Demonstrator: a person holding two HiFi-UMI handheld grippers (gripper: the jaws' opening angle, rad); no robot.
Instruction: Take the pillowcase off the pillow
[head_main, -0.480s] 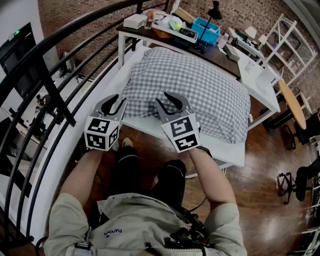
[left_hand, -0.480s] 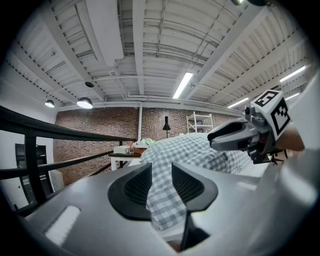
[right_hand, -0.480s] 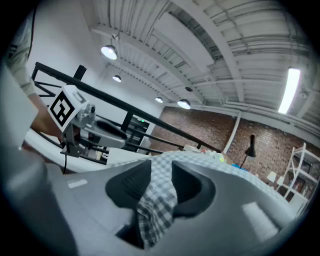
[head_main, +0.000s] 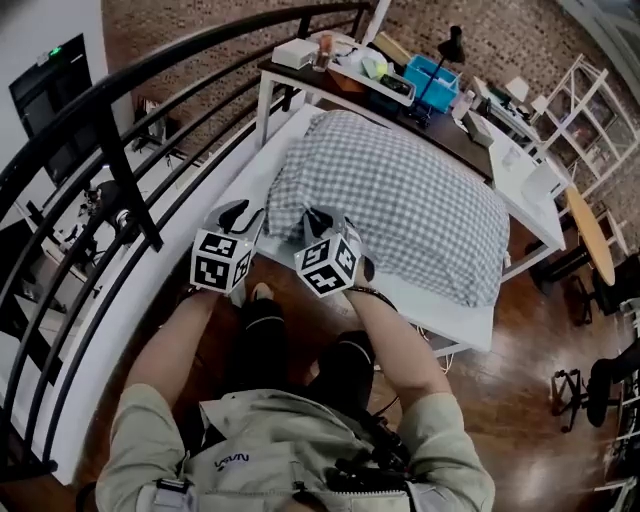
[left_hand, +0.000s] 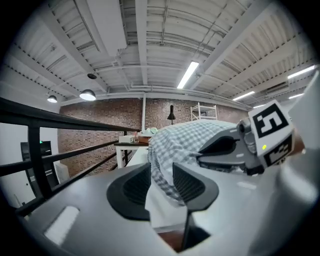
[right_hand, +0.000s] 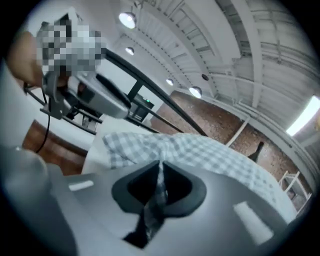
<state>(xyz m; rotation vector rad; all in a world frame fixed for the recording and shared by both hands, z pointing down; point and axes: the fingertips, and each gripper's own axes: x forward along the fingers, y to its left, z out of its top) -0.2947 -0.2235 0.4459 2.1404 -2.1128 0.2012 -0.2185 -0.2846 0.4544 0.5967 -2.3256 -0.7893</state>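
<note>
Two grippers work at the near left corner of the checked pillowcase (head_main: 400, 200), which lies full and plump on a white table (head_main: 462, 312). A black railing (head_main: 130, 80) runs along the far left. Just right of it, the left gripper (head_main: 240, 212) points at the corner from the side. Its fingers (left_hand: 135, 185) stand a little apart, with the corner of the cloth filling the gap and lying against both pads. Next to it, the right gripper (head_main: 318, 218) rests on the near edge. Its fingers (right_hand: 142, 187) are pressed together on a thin pinched fold of the checked cloth. The rest of the pillowcase spreads away to the right across the table.
</note>
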